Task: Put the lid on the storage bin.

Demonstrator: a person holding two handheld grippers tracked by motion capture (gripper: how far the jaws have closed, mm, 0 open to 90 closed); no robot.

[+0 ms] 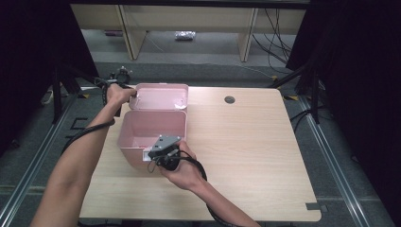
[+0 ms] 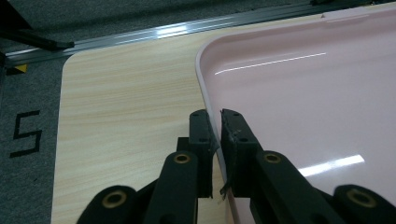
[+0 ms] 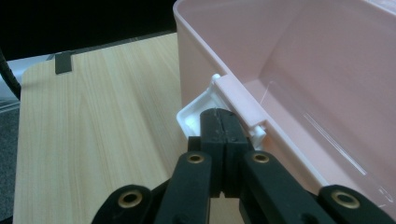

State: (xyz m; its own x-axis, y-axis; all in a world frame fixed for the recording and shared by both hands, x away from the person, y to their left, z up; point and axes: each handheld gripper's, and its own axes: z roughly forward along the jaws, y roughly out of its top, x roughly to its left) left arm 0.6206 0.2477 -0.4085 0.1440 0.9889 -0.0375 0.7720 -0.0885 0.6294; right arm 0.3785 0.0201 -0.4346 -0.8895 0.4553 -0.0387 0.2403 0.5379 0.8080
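Left gripper (image 2: 215,122): jaws pinched on the rim of the pink lid (image 2: 303,93), which lies folded back flat on the table (image 1: 246,142) behind the box.
Right gripper (image 3: 219,122): jaws fully together, tips pressed against the white latch (image 3: 194,116) on the front wall of the pink box (image 3: 299,70).
Step in hand: judged as bracing the open box while taking hold of the lid.
Next move: likely swinging the lid up and forward over the box, keeping the front steady.
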